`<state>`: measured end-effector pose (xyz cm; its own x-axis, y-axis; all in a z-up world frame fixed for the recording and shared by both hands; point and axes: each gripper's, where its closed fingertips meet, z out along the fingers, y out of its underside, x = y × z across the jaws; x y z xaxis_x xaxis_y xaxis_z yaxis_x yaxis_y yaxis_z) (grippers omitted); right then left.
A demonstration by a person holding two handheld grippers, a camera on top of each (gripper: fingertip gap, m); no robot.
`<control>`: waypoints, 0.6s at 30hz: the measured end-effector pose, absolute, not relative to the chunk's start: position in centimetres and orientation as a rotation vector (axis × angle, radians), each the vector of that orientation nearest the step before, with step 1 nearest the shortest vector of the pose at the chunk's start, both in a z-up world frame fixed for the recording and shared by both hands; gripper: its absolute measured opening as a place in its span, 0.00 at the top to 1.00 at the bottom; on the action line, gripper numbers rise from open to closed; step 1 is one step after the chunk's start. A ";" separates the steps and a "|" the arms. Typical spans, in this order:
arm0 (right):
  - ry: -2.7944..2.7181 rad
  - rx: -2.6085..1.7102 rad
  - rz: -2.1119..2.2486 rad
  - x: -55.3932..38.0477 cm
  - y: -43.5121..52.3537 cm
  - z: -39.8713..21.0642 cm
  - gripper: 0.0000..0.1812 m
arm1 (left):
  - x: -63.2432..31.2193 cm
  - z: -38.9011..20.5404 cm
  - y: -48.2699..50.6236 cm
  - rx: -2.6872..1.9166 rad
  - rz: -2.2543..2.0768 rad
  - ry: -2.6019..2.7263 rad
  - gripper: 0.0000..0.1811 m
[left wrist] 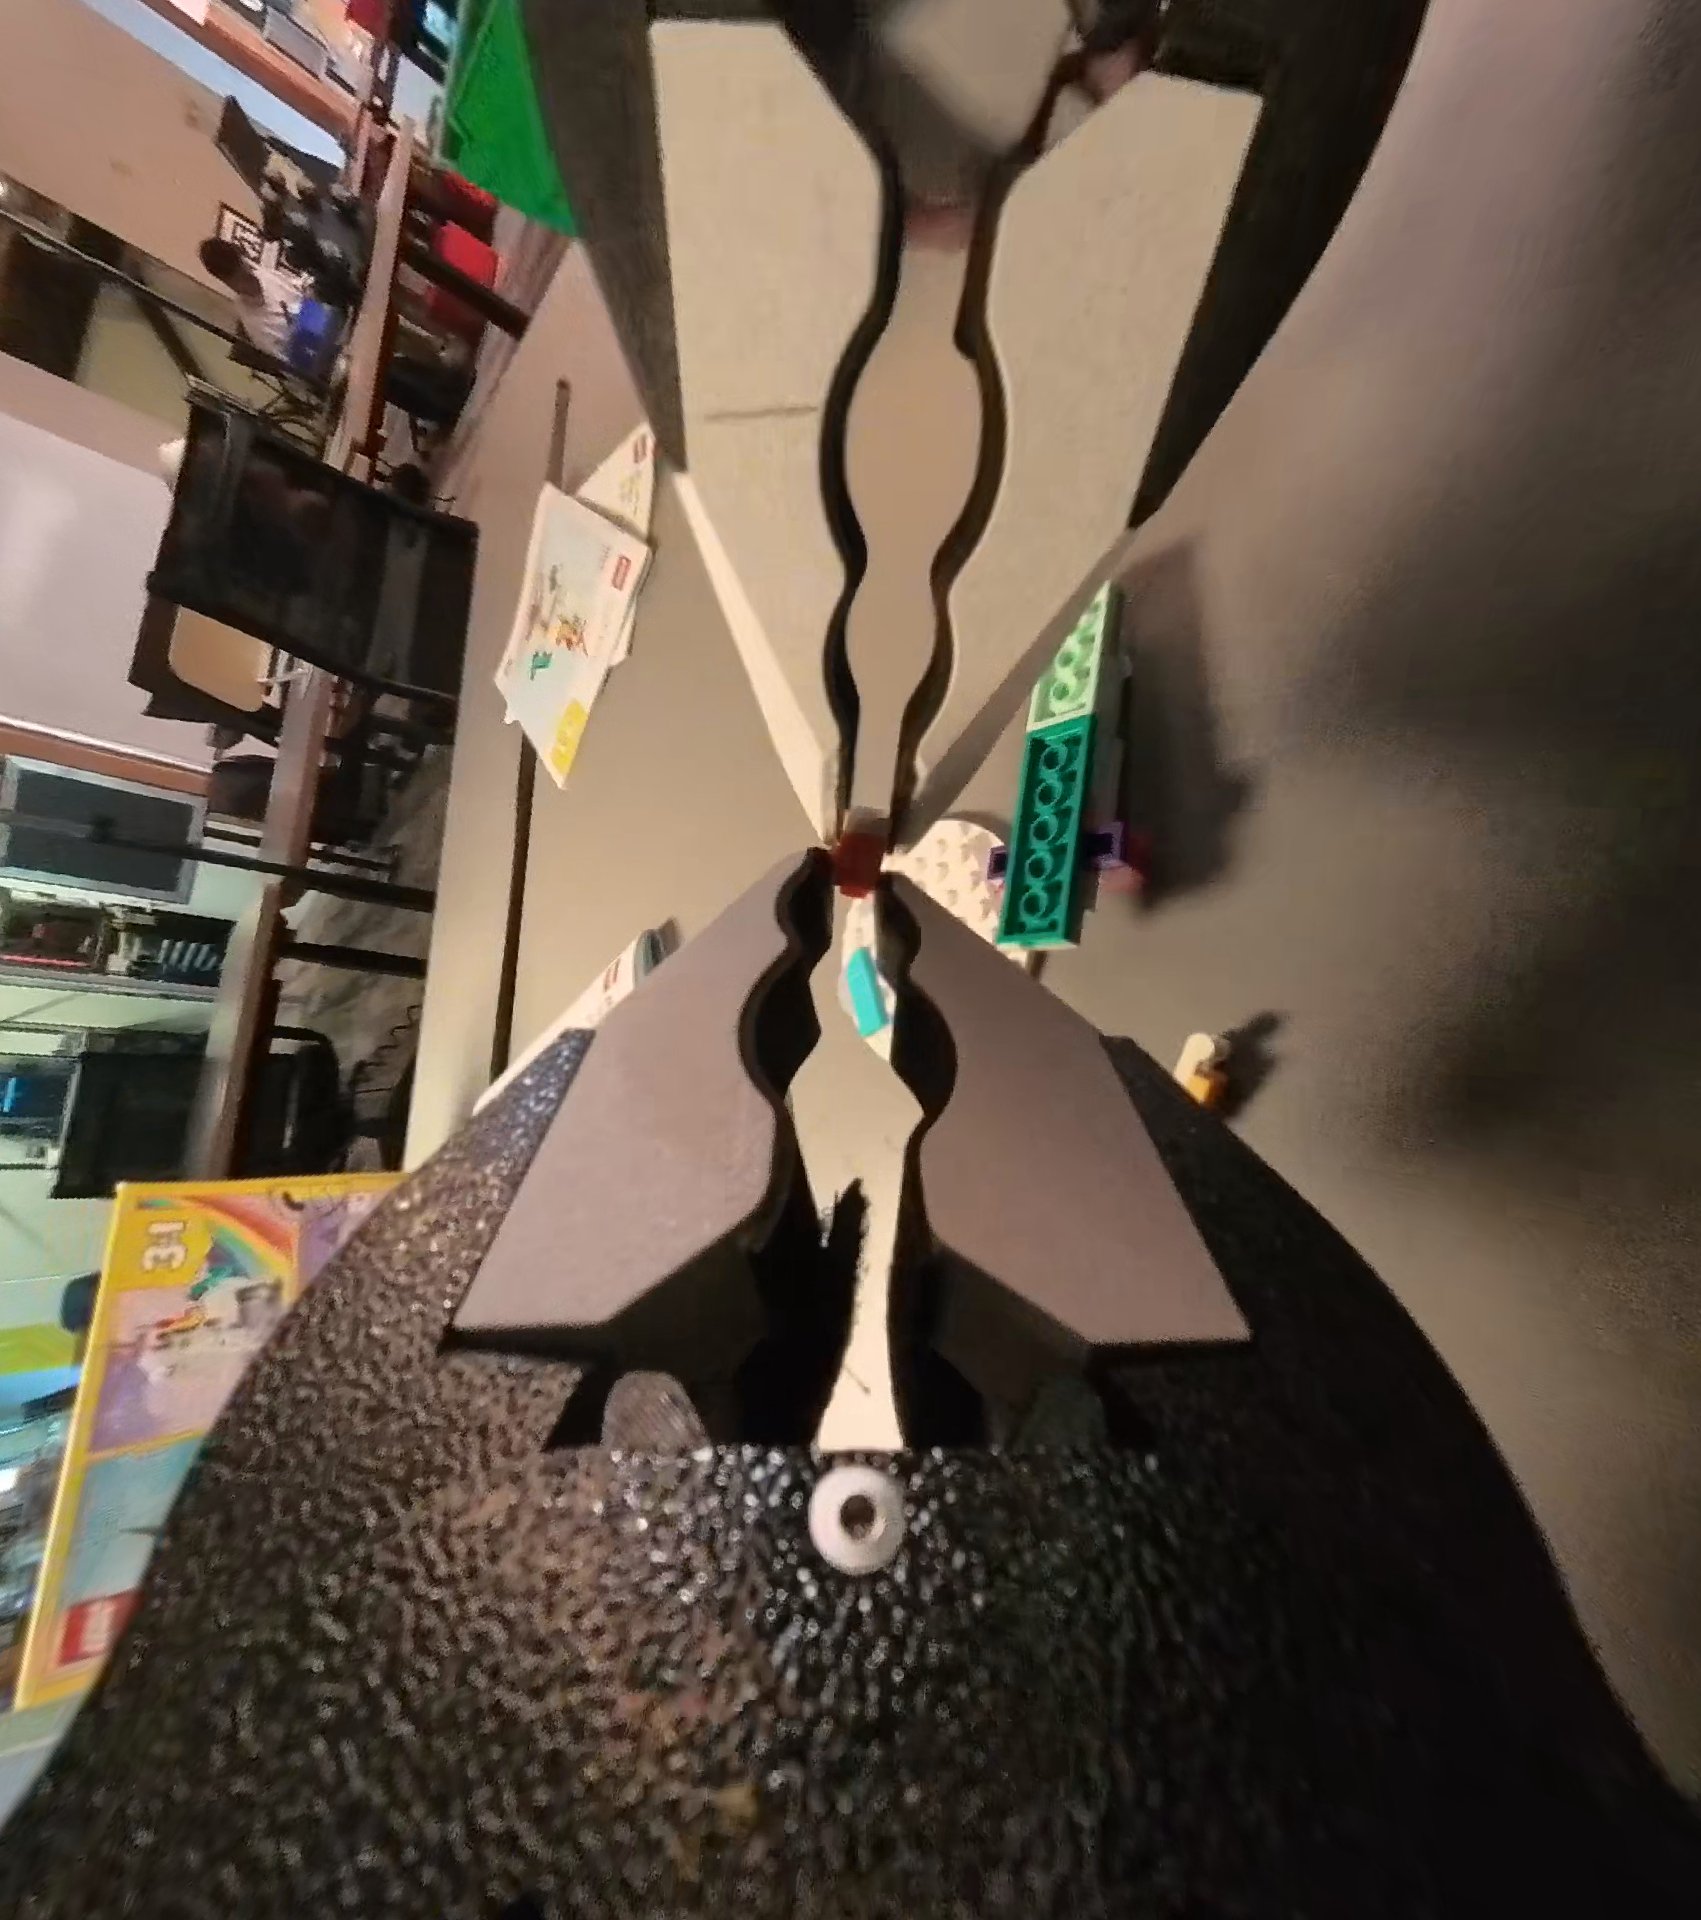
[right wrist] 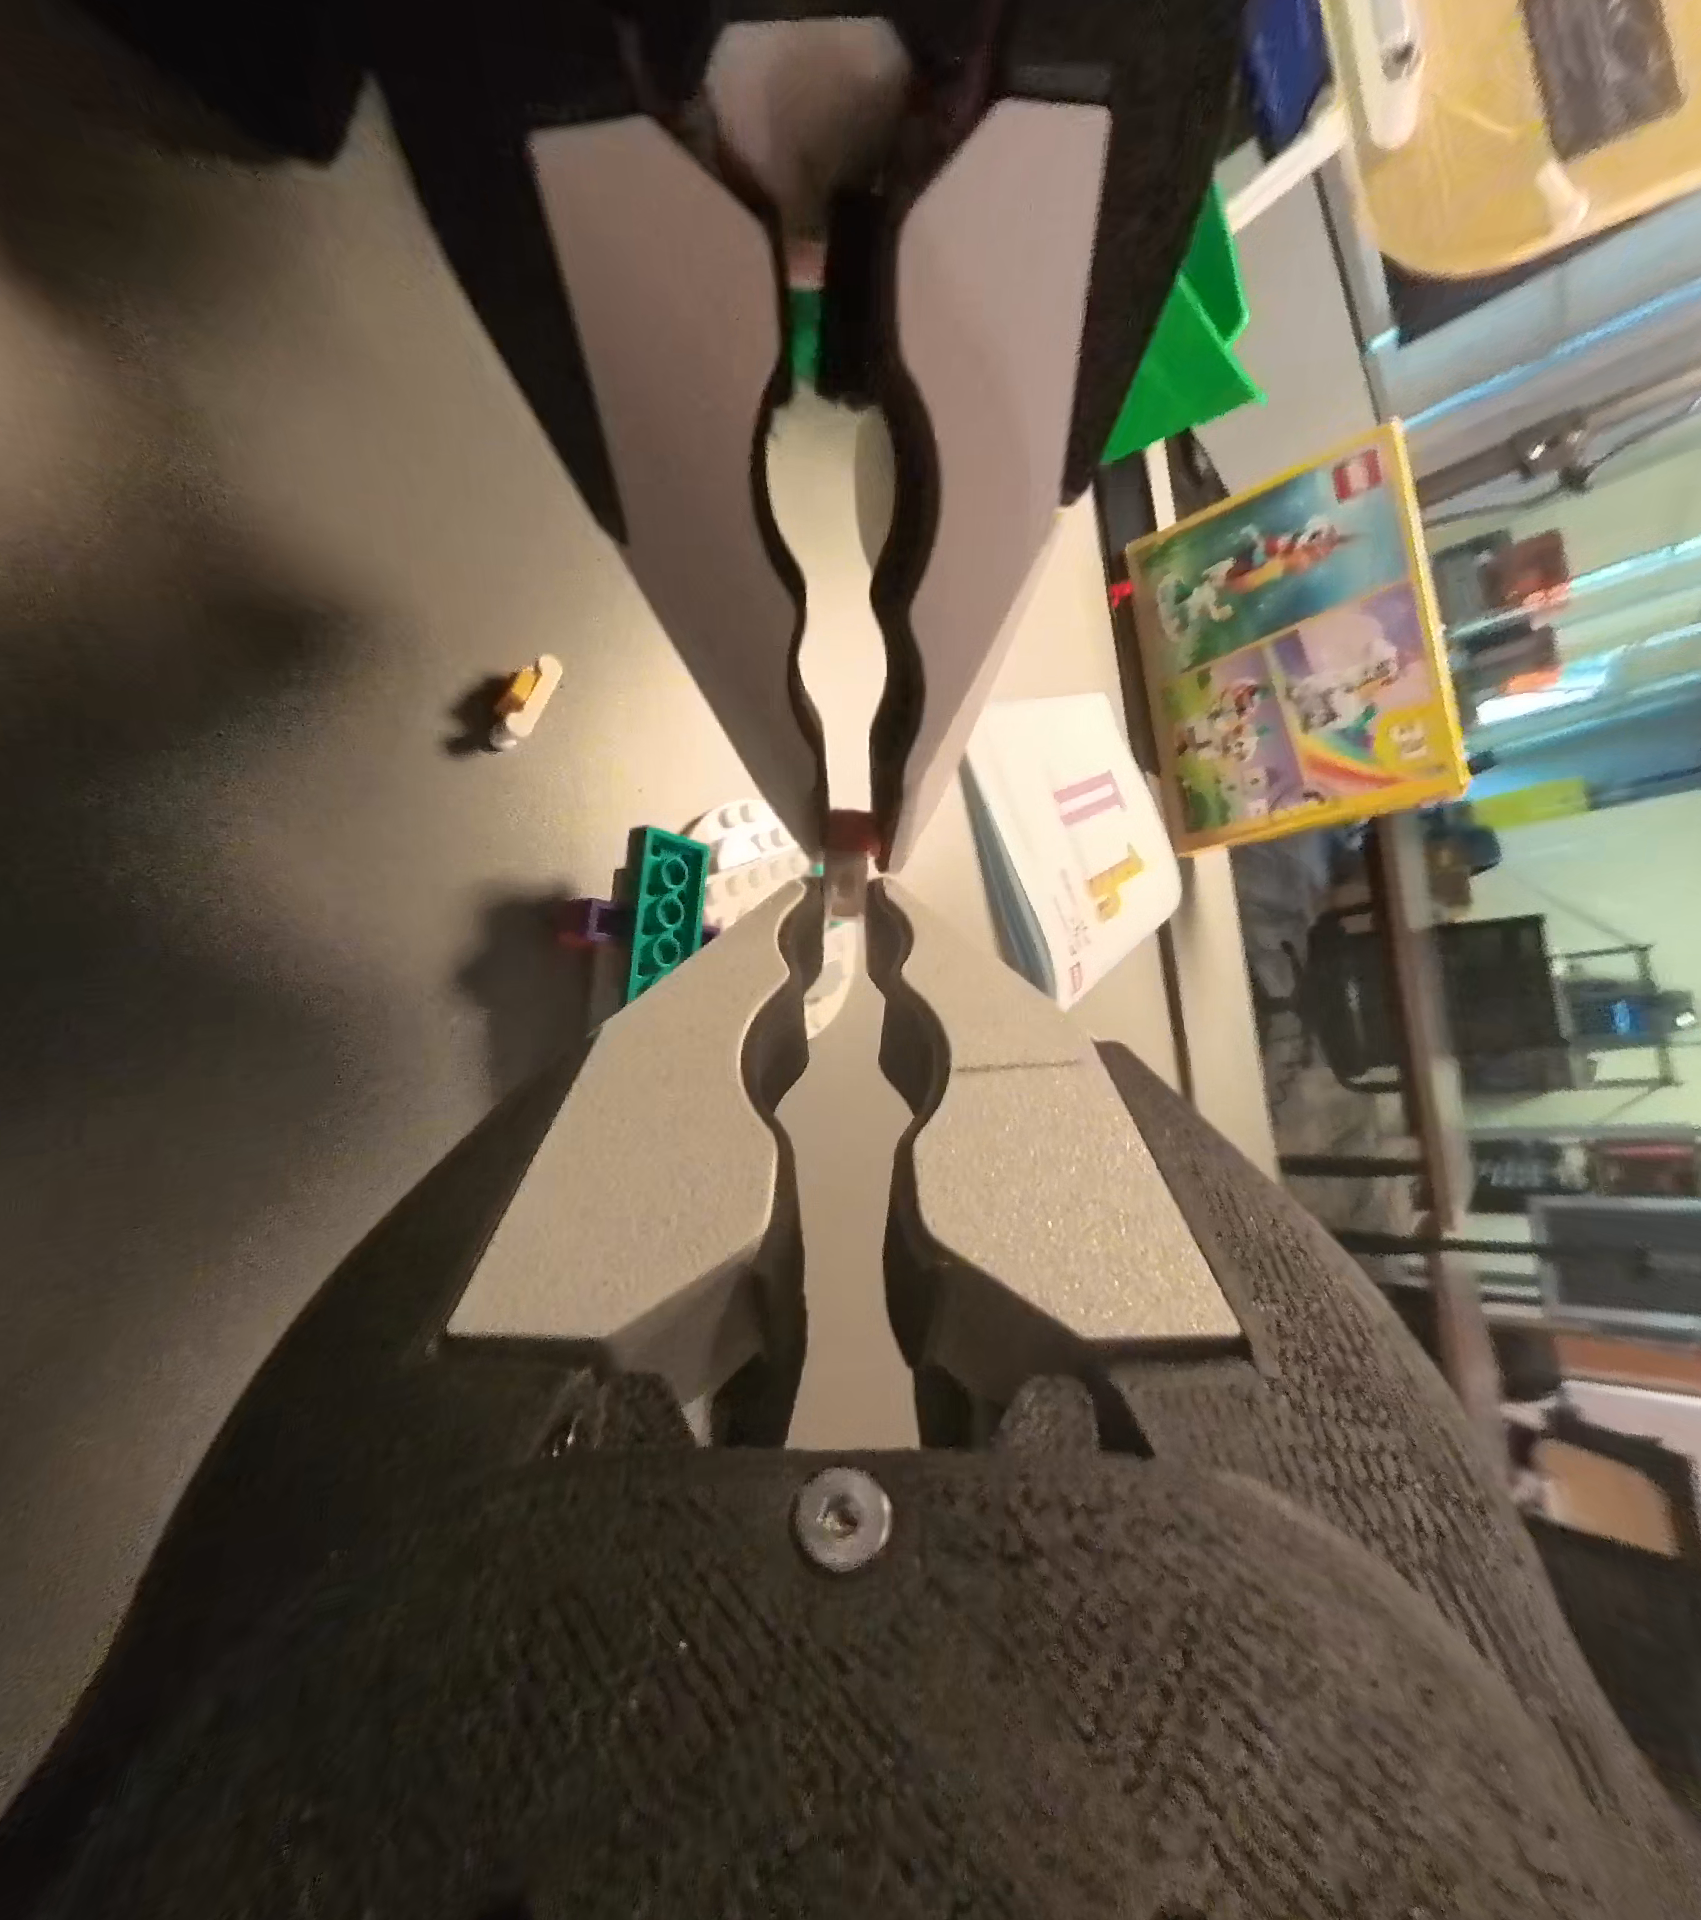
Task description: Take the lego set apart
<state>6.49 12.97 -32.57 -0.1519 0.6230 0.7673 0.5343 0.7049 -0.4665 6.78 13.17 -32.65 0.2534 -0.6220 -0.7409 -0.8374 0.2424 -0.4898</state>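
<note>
My left gripper (left wrist: pixel 851 871) is shut on a small red brick (left wrist: pixel 856 862). My right gripper (right wrist: pixel 846 888) comes from the opposite side, tip to tip, and is shut on a small pale piece (right wrist: pixel 844 878) joined to the red brick (right wrist: pixel 851 828). The pair is held above the table. Below lies the rest of the set: a green plate (left wrist: pixel 1043 852) on a white round plate (left wrist: pixel 950 862) with purple bits, also in the right wrist view (right wrist: pixel 664 909). A small teal tile (left wrist: pixel 867 987) shows between my left fingers.
A small tan and orange piece (left wrist: pixel 1201 1070) lies alone on the grey table (left wrist: pixel 1397 727). The yellow set box (right wrist: pixel 1293 634), booklets (left wrist: pixel 576 613) and a green bin (right wrist: pixel 1189 343) stand along the table's far side. Shelves and chairs stand beyond. The tips of both grippers are at nearly the same place. Left tips and right tips are each some 6 centimeters from the small teal tile (left wrist: pixel 867 987).
</note>
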 end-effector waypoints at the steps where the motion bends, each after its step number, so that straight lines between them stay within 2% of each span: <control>1: -1.818 -0.874 0.082 6.5 12.8 -32.3 0.97 | 6.7 -32.4 13.0 -1.454 0.248 1.444 0.96; 5: -1.852 -0.803 0.141 6.6 11.8 -31.7 0.97 | 6.8 -31.9 12.3 -1.437 0.232 1.453 0.97; 8: -1.770 -0.908 0.521 7.7 10.7 -29.9 0.97 | 2.9 -33.6 12.9 -1.551 0.335 1.455 0.97; 11: -1.617 -1.007 0.756 9.2 11.7 -27.2 0.97 | 2.9 -33.3 11.2 -1.690 -0.029 1.276 0.97; 14: -1.536 -1.053 0.812 8.9 12.8 -26.9 0.97 | 2.3 -30.7 11.7 -1.719 -0.058 1.110 0.96; 18: -1.466 -1.076 0.749 8.3 14.5 -28.1 0.97 | -0.8 -24.0 12.4 -1.666 -0.126 0.808 0.96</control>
<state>8.26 14.47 -28.09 0.0294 0.9165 0.3990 0.2138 0.3841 -0.8982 -0.79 12.35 -24.01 0.7510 -0.5659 -0.3403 -0.4359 -0.0379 -0.8992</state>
